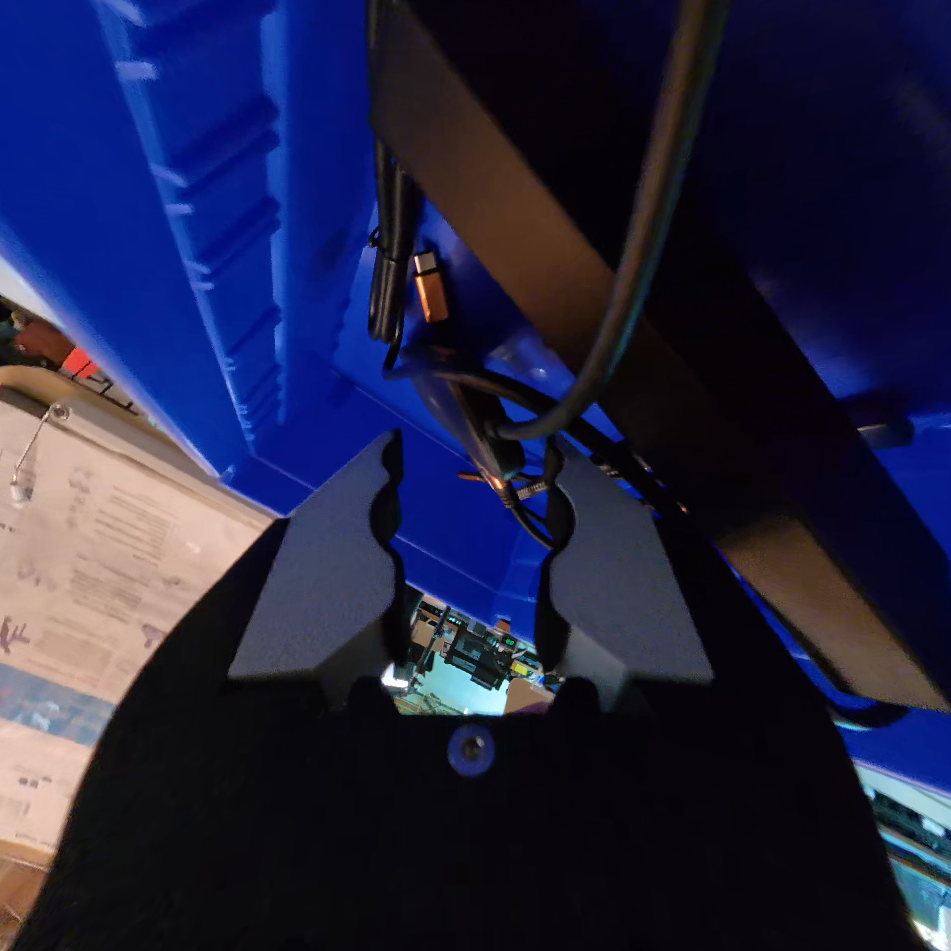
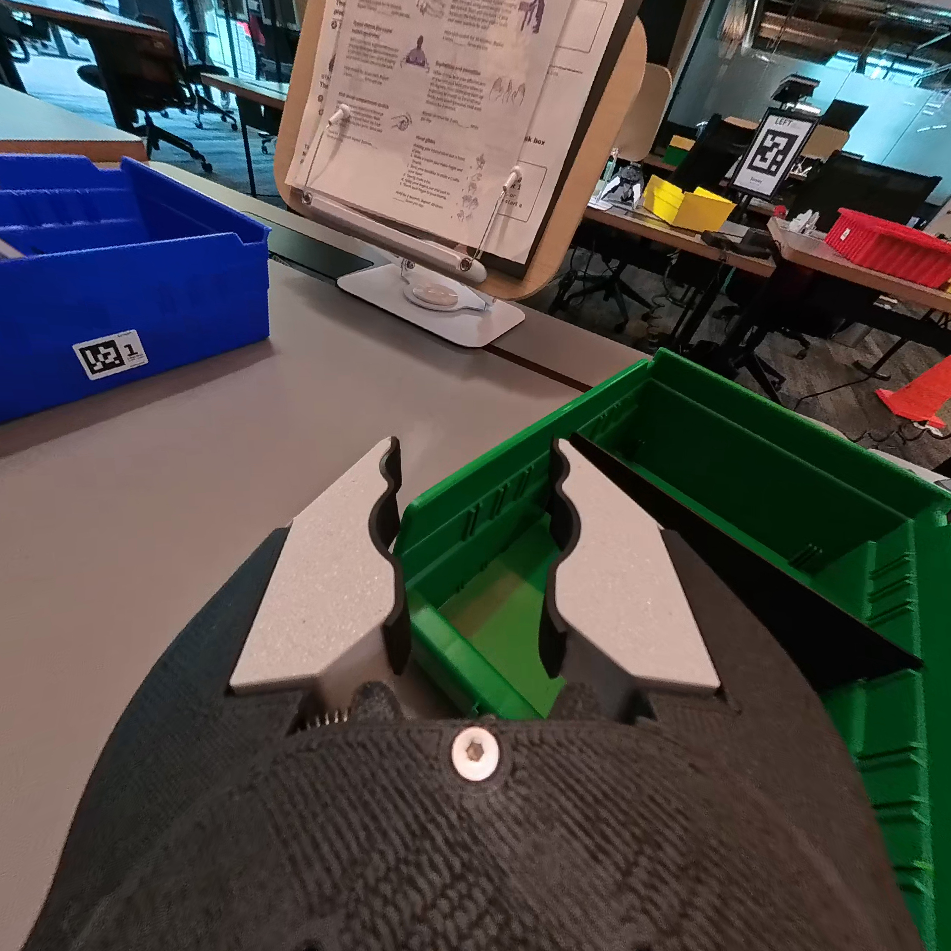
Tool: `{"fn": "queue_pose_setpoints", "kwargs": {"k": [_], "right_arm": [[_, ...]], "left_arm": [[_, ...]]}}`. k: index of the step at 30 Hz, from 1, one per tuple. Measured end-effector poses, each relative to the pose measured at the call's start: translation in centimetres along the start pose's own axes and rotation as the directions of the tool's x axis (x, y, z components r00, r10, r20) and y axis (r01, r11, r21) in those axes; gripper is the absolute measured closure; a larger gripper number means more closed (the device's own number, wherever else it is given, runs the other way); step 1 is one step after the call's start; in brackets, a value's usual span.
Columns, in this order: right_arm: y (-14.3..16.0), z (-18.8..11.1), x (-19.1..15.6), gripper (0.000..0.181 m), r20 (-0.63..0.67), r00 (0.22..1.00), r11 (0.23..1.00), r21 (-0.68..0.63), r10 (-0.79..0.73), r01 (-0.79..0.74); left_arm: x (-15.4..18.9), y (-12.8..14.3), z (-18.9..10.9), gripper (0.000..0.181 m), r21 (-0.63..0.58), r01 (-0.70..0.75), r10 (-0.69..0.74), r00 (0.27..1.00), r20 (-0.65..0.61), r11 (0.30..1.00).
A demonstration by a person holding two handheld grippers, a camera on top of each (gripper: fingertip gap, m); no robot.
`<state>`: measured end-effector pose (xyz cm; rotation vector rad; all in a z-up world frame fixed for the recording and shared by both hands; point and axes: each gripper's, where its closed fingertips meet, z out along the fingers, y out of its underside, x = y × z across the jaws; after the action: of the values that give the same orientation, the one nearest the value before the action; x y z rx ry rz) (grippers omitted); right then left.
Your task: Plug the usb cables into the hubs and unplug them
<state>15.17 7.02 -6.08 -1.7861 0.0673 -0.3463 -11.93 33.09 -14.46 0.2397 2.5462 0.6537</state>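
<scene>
Left wrist view: our left claw tilts into the blue bin, released, cables at 12 o'clock. Our right claw, released, hovers over the green bin.

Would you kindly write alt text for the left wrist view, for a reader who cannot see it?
The open left gripper reaches into a blue bin holding tangled black cables and a copper-coloured USB adapter. A dark divider crosses the bin diagonally, and a printed sheet on a stand shows at left.
</scene>
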Motion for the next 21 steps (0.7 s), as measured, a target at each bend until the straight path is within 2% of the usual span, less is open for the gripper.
{"fn": "queue_pose_setpoints", "kwargs": {"k": [2,6,9,12,14,18,21], "right_arm": [[0.1,0.1,0.0,0.124,0.002,1.000,1.000,-0.002,0.003,-0.003],[0.5,0.3,0.2,0.124,0.001,1.000,1.000,-0.011,0.010,-0.010],[0.8,0.3,0.3,0.124,0.000,1.000,1.000,-0.017,0.014,-0.014],[0.9,0.3,0.5,0.124,-0.004,1.000,1.000,-0.015,0.022,-0.022],[0.8,0.2,0.6,0.124,-0.005,1.000,1.000,-0.013,0.023,-0.024],[0.6,0.2,0.4,0.124,-0.001,1.000,1.000,-0.006,0.027,-0.027],[-0.2,0.1,-0.2,0.124,0.032,0.998,0.998,0.029,0.058,-0.059]], "left_arm": [[-0.2,-0.1,0.4,0.161,-0.019,-0.053,0.053,0.999,0.006,0.998],[-1.0,0.6,0.6,0.168,-0.104,-0.041,0.051,0.995,0.090,0.994],[-3.0,4.2,-0.9,0.173,-0.242,0.079,-0.024,0.975,0.222,0.967],[-4.9,8.8,-4.0,0.172,-0.339,0.251,-0.116,0.921,0.372,0.907],[-6.0,11.2,-6.5,0.172,-0.355,0.358,-0.175,0.873,0.455,0.863],[-9.3,14.2,-12.4,0.172,-0.295,0.538,-0.255,0.726,0.638,0.790],[-11.7,16.1,-17.4,0.172,-0.260,0.637,-0.249,0.596,0.763,0.726]]}}
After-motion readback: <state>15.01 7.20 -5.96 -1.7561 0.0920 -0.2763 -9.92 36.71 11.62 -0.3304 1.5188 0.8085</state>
